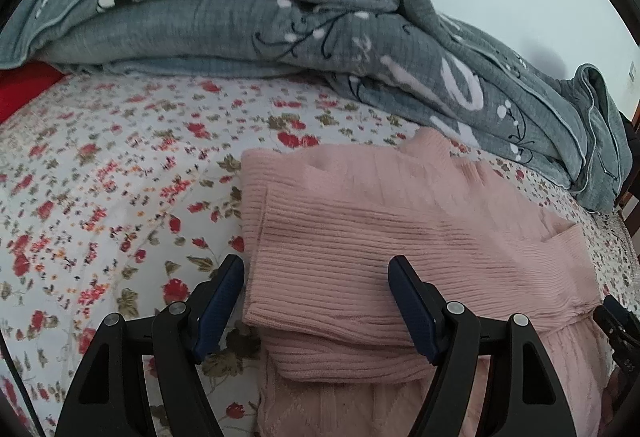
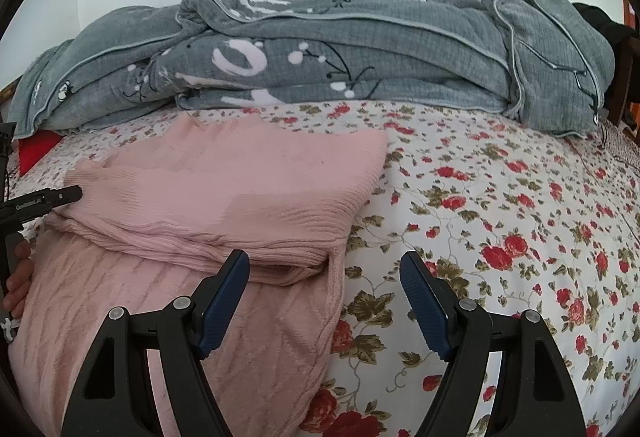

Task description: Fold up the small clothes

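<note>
A pink knitted sweater [image 1: 400, 221] lies on the flowered bedsheet [image 1: 100, 177], its upper part folded down over the cable-knit body. My left gripper [image 1: 316, 269] is open just above the sweater's left edge, one finger over the sheet and the other over the ribbed fold. In the right wrist view the sweater [image 2: 224, 181] fills the left half. My right gripper [image 2: 324, 265] is open at its right edge, the left finger over the fold and the right finger over bare sheet. Neither gripper's pads press on the cloth.
A bunched grey quilted blanket [image 1: 240, 17] runs along the back of the bed against a pale wall. A red item [image 1: 24, 89] shows at the far left. The other gripper [image 2: 48, 199] and a person's hand [image 2: 20, 273] sit at the left edge. The flowered sheet [image 2: 500, 217] stretches to the right.
</note>
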The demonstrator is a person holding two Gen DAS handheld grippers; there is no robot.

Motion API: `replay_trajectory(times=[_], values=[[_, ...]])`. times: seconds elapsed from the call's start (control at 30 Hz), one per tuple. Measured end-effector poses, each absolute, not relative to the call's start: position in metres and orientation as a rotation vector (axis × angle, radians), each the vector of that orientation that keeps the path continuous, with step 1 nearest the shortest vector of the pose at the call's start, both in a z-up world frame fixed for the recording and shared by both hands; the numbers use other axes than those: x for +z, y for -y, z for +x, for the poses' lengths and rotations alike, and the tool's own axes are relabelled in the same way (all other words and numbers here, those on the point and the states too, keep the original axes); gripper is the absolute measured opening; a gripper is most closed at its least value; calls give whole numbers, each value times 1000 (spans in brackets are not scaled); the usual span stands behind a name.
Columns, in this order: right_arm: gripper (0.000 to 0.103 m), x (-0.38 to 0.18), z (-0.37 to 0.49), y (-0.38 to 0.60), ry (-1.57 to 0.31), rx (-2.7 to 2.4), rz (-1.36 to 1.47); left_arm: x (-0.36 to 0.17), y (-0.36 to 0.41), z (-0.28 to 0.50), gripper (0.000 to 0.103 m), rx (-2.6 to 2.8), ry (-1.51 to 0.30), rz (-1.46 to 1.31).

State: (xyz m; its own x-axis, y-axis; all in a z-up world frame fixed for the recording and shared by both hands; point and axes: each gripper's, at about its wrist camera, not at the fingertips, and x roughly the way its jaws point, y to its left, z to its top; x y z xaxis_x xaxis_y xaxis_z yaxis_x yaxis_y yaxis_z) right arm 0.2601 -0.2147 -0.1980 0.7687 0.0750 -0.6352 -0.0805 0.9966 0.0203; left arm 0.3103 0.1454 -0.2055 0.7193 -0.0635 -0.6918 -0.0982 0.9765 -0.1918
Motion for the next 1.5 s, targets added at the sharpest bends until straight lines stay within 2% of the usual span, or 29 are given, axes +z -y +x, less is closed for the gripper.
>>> replay_trajectory(times=[0.53,0.73,0.93,1.13,1.5], values=[[76,-190,243,200,-632,104,-76,-198,-126,275,73,1,-756,-145],[76,-180,222,200,-578,83,-63,-192,-112,240,73,-77,-734,-112],[76,-178,207,201,-616,96,0,-194,-94,201,73,-129,-723,-47],[76,-184,157,197,-567,59,6,-199,-82,173,73,-150,-739,-9],[76,-193,66,188,-679,133,-36,-210,-85,103,73,-205,-743,-11]])
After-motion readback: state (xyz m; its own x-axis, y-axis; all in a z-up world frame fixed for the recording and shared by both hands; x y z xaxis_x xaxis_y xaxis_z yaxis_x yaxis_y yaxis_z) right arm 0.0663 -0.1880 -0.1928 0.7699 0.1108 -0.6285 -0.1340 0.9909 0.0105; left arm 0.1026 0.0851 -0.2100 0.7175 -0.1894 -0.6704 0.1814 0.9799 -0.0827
